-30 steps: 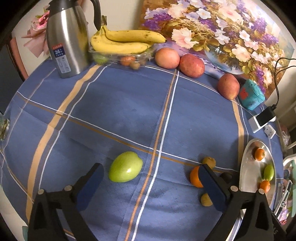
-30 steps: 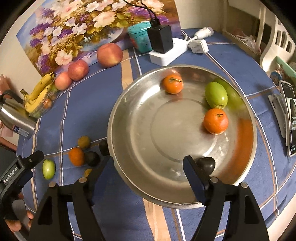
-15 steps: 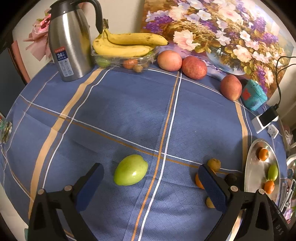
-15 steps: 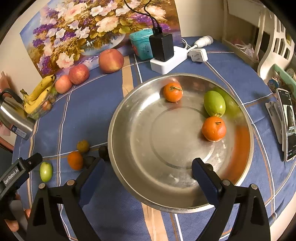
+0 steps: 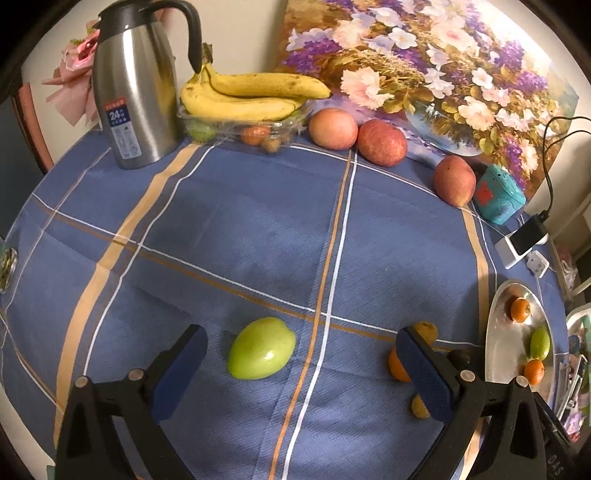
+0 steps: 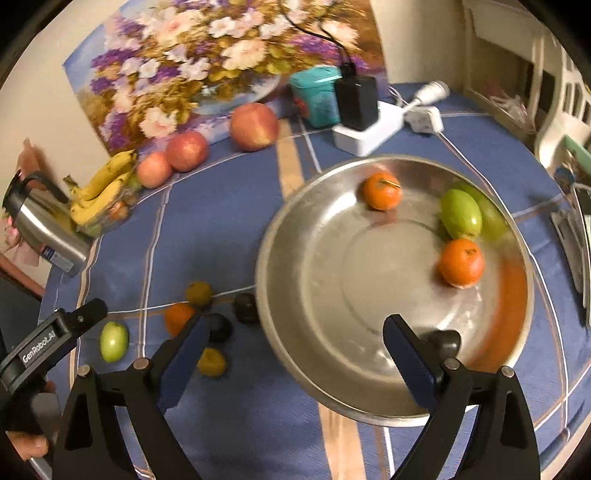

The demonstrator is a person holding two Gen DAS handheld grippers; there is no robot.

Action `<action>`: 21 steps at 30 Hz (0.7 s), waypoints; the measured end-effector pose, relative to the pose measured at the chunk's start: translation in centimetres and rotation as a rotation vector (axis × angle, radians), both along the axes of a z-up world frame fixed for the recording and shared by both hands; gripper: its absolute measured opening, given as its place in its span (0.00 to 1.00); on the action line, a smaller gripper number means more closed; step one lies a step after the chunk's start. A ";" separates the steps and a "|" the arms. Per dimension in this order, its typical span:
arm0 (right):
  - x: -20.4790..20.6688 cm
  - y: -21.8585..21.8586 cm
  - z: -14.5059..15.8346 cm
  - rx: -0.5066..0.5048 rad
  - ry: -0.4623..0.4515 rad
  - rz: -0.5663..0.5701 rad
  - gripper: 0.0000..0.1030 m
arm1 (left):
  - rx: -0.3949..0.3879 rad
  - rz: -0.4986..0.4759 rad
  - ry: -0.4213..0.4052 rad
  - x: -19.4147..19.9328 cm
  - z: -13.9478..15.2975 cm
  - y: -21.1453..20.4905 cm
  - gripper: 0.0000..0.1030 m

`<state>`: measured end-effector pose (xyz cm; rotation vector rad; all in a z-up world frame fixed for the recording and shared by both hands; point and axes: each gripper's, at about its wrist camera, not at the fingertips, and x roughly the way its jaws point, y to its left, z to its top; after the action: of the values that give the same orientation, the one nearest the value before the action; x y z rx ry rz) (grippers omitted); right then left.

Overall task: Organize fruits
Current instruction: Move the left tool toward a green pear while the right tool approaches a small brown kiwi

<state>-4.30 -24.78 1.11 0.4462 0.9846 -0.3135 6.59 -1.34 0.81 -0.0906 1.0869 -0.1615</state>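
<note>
The left gripper (image 5: 301, 363) hangs with jaws apart around the smooth green oval fruit (image 5: 261, 348) on the blue checked desk (image 5: 240, 236), apparently lined up to grab. At three o'clock, the right gripper (image 6: 295, 352), spread wide and empty, hovers over the shiny steel bowl (image 6: 314, 258) of collected fruit.

- Cream wall (image 5: 240, 33) at 12 o'clock behind the surface (image 5: 258, 229), which wears a blue plaid cloth.
- Floral painting (image 5: 424, 62) leaning at 1 o'clock.
- White chair (image 6: 557, 110) at 2 o'clock.
</note>
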 end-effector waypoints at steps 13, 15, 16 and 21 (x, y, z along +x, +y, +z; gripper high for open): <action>2.2 5.0 0.2 -0.043 0.012 0.125 0.92 | 0.035 0.025 -0.016 0.5 -0.2 2.3 1.00; 2.6 5.9 -0.3 -0.028 0.036 0.140 0.92 | 0.036 0.023 -0.014 0.6 -0.3 2.6 1.00; 2.8 6.2 -0.6 -0.022 0.047 0.143 0.92 | 0.035 0.022 -0.012 0.6 -0.4 2.8 1.00; 3.6 7.8 -1.8 -0.008 0.094 0.171 0.91 | 0.023 0.025 0.017 1.0 -1.1 3.3 1.00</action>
<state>-0.74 -16.96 -0.68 0.3395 1.1057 -0.1850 7.63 1.92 -0.27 -0.0855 1.1036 -0.1258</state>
